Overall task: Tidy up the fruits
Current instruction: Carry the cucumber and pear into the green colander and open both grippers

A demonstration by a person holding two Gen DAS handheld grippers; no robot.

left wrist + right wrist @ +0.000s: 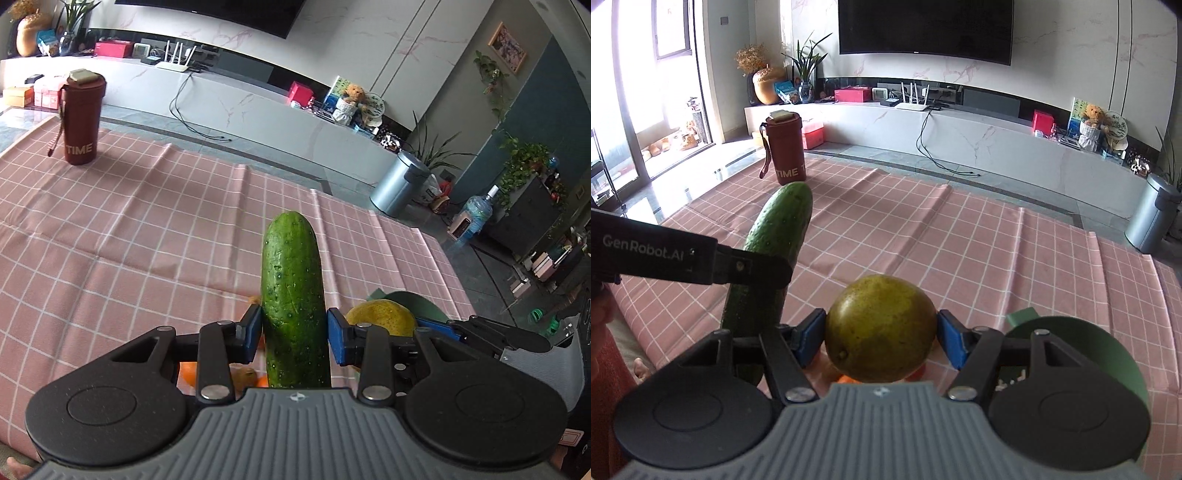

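My left gripper (294, 332) is shut on a green cucumber (293, 295) and holds it lengthwise above the pink checked cloth (147, 229). The cucumber also shows in the right wrist view (775, 240), with the left gripper's finger across it. My right gripper (881, 338) is shut on a yellow-green round citrus fruit (881, 328), also seen in the left wrist view (380, 317). Orange fruits (188, 371) lie on the cloth below the left gripper, mostly hidden. A dark green bowl (1082, 354) sits just right of the right gripper.
A dark red bottle marked TIME (81, 118) stands at the cloth's far left; it also shows in the right wrist view (785, 149). Beyond the table are a white TV bench (960, 133) and a silver bin (399, 184).
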